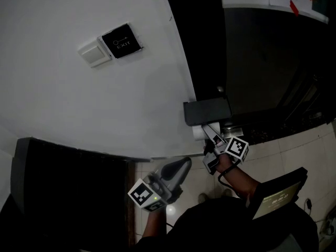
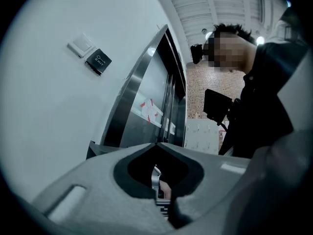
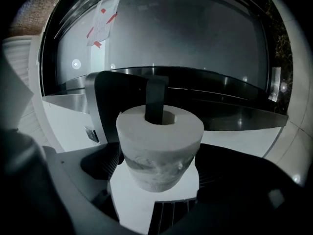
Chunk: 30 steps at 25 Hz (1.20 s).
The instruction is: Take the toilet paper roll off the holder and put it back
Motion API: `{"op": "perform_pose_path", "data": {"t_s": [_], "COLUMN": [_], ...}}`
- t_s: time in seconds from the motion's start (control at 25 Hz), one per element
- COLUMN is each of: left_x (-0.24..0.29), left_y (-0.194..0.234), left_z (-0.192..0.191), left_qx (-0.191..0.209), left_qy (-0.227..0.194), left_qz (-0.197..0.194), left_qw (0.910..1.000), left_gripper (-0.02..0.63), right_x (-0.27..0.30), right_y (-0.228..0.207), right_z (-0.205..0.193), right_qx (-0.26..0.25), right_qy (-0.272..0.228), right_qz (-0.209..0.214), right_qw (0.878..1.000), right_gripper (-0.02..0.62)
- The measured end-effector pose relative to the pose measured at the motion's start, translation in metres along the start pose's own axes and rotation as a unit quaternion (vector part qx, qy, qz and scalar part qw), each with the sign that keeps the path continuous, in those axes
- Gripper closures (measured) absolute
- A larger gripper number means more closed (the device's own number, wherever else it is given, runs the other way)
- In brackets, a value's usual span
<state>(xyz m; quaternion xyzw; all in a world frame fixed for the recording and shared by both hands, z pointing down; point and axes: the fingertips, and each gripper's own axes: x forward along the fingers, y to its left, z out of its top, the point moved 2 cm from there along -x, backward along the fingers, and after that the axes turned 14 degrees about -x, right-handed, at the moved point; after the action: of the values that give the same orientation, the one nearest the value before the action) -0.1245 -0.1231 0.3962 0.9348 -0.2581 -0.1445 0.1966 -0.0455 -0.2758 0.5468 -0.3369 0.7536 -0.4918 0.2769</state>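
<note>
Right tool (image 3: 159,169): jaws closed in on the toilet paper roll (image 3: 160,141) from both sides, with the ribbed pads apparently touching its flanks. I judge this a grip, taken across the roll's width so it can slide along its own axis.

Roll location: on the holder (image 1: 207,112), which is fixed to the white wall (image 1: 79,114). The holder's dark arm (image 3: 155,99) runs through the core, so the roll has not come off. A loose white sheet lies under the roll, between the jaws.

Left tool (image 1: 184,164): jaws fully together, holding nothing. I have it low and clear of the holder, pointed up at the wall. I judge it spare for this step.

Holder contents: this one roll only. Nothing else hangs on it.
</note>
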Motion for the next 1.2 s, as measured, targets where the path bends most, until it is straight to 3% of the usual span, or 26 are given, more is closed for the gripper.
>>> {"op": "perform_pose_path", "data": {"t_s": [0.24,0.48,0.6,0.8,0.96,1.12,1.2], "left_x": [0.008,0.027,0.037,0.047,0.049,0.05,0.048], "left_y": [-0.004,-0.01,-0.016,-0.026,-0.031,-0.038,-0.037], "left_z": [-0.004,-0.01,-0.013,-0.016,-0.017,-0.01,-0.009], "left_qx": [-0.006,-0.011,-0.011,-0.01,-0.007,-0.004,-0.003], "left_qy": [0.004,0.012,0.014,0.021,0.021,0.012,0.01], "left_qz": [-0.02,-0.054,-0.074,-0.096,-0.106,-0.11,-0.108], "left_qw": [0.9998,0.9984,0.9971,0.9951,0.9941,0.9938,0.9941], "left_gripper": [0.605,0.604,0.604,0.604,0.604,0.604,0.604], "right_x": [-0.036,-0.096,-0.116,-0.122,-0.118,-0.118,-0.12], "right_y": [-0.011,-0.019,0.003,0.089,0.161,0.205,0.214], "right_z": [0.007,0.053,0.088,0.113,0.097,0.081,0.079], "right_qx": [-0.032,-0.143,-0.214,-0.388,-0.497,-0.547,-0.574], "right_qy": [-0.005,-0.048,-0.084,-0.086,-0.06,-0.046,-0.046], "right_qz": [-0.026,-0.07,-0.06,0.003,0.087,0.146,0.144], "right_qw": [0.999,0.986,0.971,0.918,0.861,0.823,0.805], "right_gripper": [0.082,0.08,0.08,0.089,0.112,0.235,0.355]}}
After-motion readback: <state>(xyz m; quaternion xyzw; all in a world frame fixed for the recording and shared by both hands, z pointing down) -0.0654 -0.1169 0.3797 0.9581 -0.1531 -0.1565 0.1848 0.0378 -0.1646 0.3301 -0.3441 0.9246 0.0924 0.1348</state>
